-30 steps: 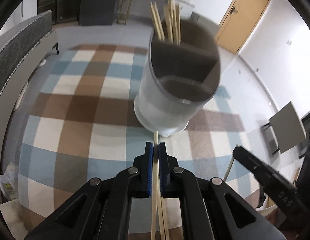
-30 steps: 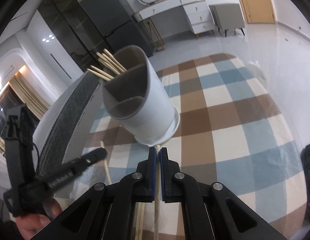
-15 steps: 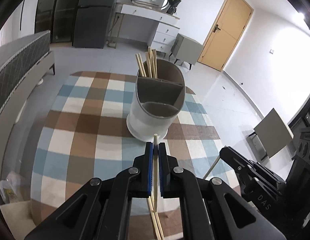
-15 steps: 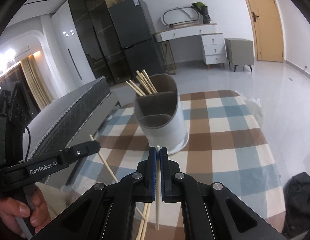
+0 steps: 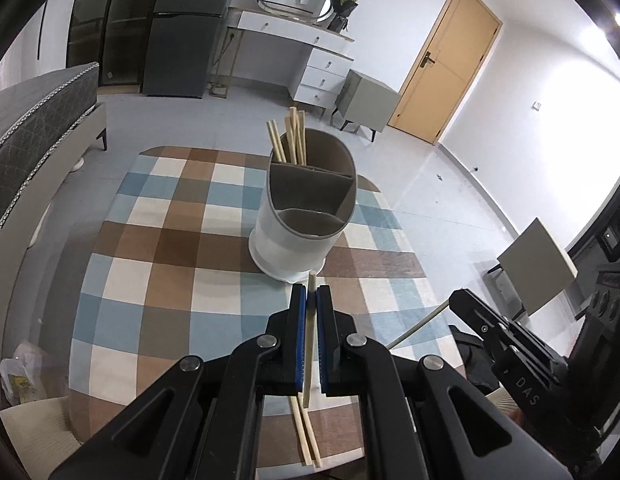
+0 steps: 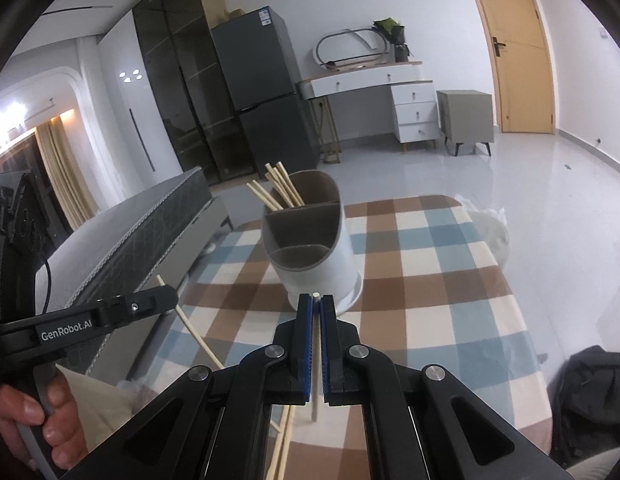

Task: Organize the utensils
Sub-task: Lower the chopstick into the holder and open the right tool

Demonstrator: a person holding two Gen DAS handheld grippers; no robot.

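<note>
A: What does each hand have?

B: One wooden chopstick apiece. The left gripper [image 5: 309, 298] has its fingers clamped on a chopstick [image 5: 308, 344] that runs lengthwise between the blue pads, its tip poking just past the fingertips. The right gripper [image 6: 316, 304] is closed the same way on its own chopstick [image 6: 316, 356].

A: And where do they belong?

B: In the utensil holder [image 5: 306, 216], straight ahead of both pairs of fingers on the checked worktop [image 5: 158, 280]. Its far compartment already has a bundle of chopsticks [image 5: 290, 140] leaning upright; the two nearer compartments look bare.

A: How will the sticks handle?

B: My guess: very light, stiff, smooth and thin, so they can pivot or slide between the pads. Holding near the middle gives better control when tipping the stick upright.

A: Anything left over?

B: Two loose chopsticks [image 5: 306, 432] lie below the left fingers, near the worktop's edge. Lying flat and close together, they may roll; pinching across one at its middle seems safest.
</note>
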